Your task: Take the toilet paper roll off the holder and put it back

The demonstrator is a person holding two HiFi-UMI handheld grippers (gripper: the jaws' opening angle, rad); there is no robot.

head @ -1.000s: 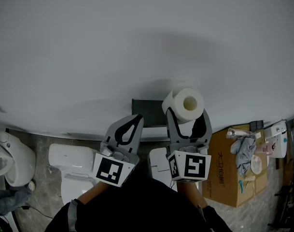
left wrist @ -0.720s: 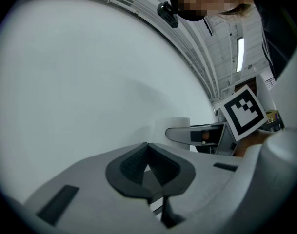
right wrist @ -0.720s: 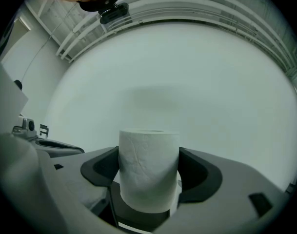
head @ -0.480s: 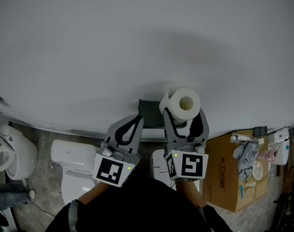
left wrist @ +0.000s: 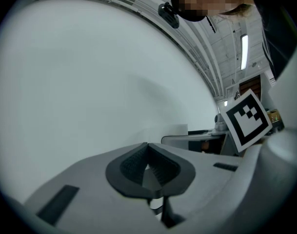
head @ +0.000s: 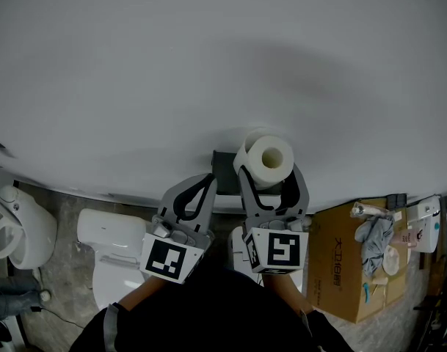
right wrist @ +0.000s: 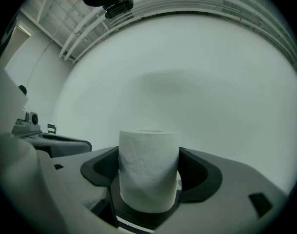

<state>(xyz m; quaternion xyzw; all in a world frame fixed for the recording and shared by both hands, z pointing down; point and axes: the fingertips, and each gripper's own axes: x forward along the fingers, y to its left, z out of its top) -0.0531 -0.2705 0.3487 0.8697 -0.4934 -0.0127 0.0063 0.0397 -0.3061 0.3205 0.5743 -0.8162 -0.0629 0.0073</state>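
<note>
A white toilet paper roll (head: 268, 160) (right wrist: 148, 167) stands upright between the jaws of my right gripper (head: 266, 180) (right wrist: 149, 172), which is shut on it, close to the pale wall. Its cardboard core faces up in the head view. A dark holder (head: 224, 163) shows on the wall just left of the roll, partly hidden by it. My left gripper (head: 197, 191) (left wrist: 148, 162) is shut with nothing between its jaws, beside the right one and lower left of the holder.
A white toilet (head: 113, 251) stands below the left gripper and another white fixture (head: 10, 229) at far left. A cardboard box (head: 351, 270) with cloth and small items on top sits at right. The plain wall (head: 208, 64) fills the upper view.
My right gripper has carried the roll left and slightly up, toward the dark holder. The left gripper has stayed where it was.
</note>
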